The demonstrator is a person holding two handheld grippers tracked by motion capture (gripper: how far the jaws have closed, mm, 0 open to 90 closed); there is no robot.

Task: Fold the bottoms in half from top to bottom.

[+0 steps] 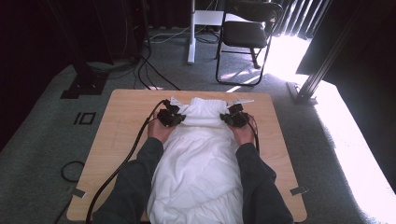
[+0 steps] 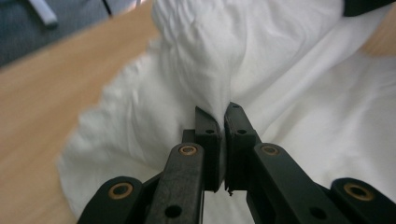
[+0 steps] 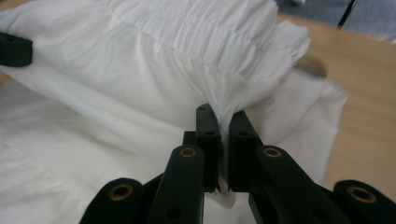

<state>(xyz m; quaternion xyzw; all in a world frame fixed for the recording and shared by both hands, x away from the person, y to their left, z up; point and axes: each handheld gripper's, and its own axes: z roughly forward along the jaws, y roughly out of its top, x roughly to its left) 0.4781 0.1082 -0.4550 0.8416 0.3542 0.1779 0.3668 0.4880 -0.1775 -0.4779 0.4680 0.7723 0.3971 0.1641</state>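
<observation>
White cloth (image 1: 198, 154) pinched between left tongs (image 2: 222, 119) and right tongs (image 3: 223, 122).

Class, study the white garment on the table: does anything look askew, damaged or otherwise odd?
No damage or spill. The white garment lies crumpled, its near end hanging over the table edge, its far end bunched where the left gripper and right gripper pinch it.

Dark grey sleeves (image 1: 140, 177); black grippers (brass-ringed pivots) trailing black cables (image 1: 116, 168).
</observation>
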